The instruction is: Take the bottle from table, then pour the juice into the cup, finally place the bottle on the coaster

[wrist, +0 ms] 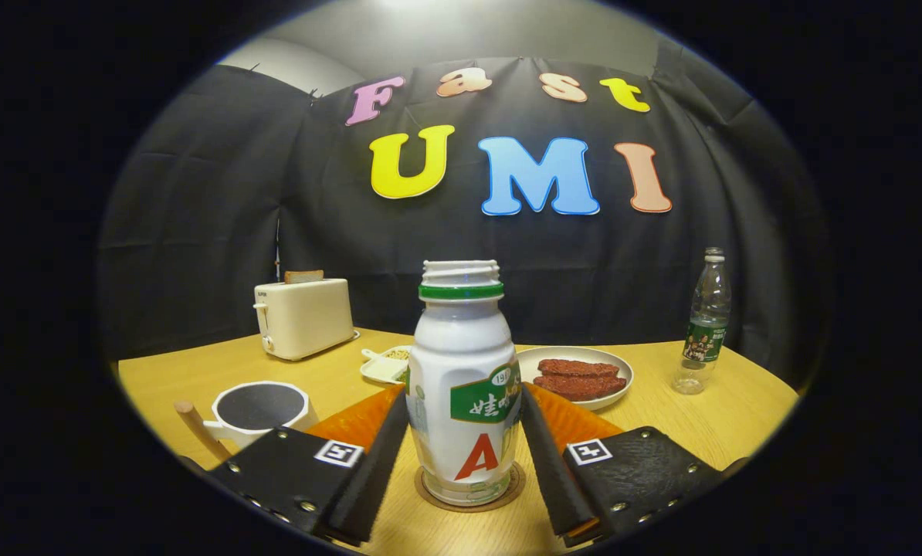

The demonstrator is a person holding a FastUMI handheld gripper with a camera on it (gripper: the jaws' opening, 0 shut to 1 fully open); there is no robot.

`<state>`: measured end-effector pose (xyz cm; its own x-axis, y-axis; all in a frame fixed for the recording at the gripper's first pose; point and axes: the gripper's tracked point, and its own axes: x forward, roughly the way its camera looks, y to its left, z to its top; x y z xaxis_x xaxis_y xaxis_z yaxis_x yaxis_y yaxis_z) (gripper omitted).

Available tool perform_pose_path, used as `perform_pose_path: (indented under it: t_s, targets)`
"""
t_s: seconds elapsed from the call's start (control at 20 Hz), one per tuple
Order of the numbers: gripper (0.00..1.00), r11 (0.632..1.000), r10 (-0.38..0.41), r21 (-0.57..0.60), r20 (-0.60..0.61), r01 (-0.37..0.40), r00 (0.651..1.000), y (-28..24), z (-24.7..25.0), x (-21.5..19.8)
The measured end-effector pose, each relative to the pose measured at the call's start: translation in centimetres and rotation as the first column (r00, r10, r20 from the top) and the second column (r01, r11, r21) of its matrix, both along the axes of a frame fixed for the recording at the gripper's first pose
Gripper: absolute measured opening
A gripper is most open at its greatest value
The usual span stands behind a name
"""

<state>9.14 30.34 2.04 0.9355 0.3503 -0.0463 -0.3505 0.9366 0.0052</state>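
White bottle point(462, 386) stands on the coaster point(470, 494), the hand-held gripper point(462, 432) fingers touching both its sides; cup point(259, 409), toaster point(303, 316) and plate point(577, 376) sit around.

Glossy plastic bottle point(462, 386), matt wood-grain table point(685, 421)

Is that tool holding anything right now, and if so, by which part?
The tool has its two fingers against the lower body of the uncapped white plastic bottle, one on each side. The bottle stands on the round brown coaster.
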Motion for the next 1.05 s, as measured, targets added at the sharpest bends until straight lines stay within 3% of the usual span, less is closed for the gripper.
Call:
perform_pose_path:
  t_s: [0.05,0.35,0.7,1.05]
  targets:
    - [0.99,1.000,-0.002,0.008,0.015,0.002,1.000,0.2,0.9,0.1]
    - [0.98,0.999,-0.031,0.036,0.134,0.026,0.990,-0.8,5.3,-1.6]
    - [0.98,0.997,-0.016,0.080,0.301,-0.009,0.954,-1.7,13.5,-5.6]
    - [0.98,0.993,-0.092,0.103,0.353,0.059,0.931,-7.6,15.9,-7.1]
